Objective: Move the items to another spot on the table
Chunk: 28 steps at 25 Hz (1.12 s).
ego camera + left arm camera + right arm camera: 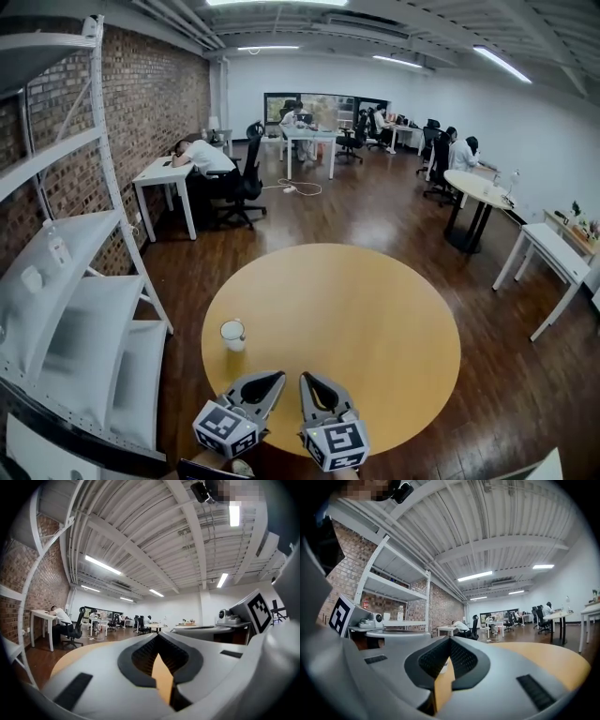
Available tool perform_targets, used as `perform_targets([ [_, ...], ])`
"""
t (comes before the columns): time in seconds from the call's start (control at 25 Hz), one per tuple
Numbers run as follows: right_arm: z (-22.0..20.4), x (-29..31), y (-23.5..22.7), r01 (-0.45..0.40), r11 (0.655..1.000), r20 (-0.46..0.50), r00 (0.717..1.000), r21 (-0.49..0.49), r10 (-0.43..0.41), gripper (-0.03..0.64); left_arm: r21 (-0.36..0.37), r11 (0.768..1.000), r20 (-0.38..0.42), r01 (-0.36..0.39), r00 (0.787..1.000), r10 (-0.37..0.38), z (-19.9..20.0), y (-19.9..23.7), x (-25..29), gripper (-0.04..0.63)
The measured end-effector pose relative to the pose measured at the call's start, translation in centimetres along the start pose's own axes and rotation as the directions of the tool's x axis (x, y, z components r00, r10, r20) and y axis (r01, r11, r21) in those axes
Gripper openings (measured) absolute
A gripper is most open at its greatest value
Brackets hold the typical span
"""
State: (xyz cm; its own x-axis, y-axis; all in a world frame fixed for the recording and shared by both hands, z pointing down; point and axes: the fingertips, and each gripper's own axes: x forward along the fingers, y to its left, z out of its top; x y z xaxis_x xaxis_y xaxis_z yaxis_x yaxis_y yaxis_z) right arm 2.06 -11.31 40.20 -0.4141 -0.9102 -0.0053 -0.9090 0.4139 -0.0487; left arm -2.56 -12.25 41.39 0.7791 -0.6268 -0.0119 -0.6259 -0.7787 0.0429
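- We see a round, yellow wooden surface (375, 309) on a dark wood floor (375, 211), and the only thing on it is a small white cup (232, 334)
- The cup stands upright on the left part of the surface, close to its left rim, with nothing touching it
- We hold the left tongs (273, 377) and the right tongs (309, 378) side by side over the near rim of the surface, both pointing across it, with their tips near each other but apart
- In their own view the left tongs (158, 634) are closed: the jaw tips meet, only the yellow surface shows through the slit behind them, and they grip nothing
- The right tongs (449, 638) are closed in the same way, tips together and nothing held
- The cup sits ahead of the left tongs and to their left, apart from both pairs
- To the left a white shelf rack (84, 281) stands along a brick wall (150, 94)
- Farther back in the room there are white desks (159, 178) with people seated at them
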Motion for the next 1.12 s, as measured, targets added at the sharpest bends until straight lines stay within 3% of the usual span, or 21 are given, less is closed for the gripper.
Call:
perform_targets([
  [0.4, 0.3, -7.0, 0.4, -0.008, 1.000, -0.017, 1.000, -0.001, 0.008, 0.000, 0.025, 1.000, 0.002, 0.012, 1.000, -0.012, -0.2, -6.3, -1.1, 0.018],
  [1.12, 0.8, -8.7, 0.0, 0.044, 0.999, 0.012, 0.999, -0.030, -0.043, 0.000, 0.042, 0.999, -0.016, -0.003, 1.000, 0.004, -0.4, -7.4, -2.5, 0.019],
])
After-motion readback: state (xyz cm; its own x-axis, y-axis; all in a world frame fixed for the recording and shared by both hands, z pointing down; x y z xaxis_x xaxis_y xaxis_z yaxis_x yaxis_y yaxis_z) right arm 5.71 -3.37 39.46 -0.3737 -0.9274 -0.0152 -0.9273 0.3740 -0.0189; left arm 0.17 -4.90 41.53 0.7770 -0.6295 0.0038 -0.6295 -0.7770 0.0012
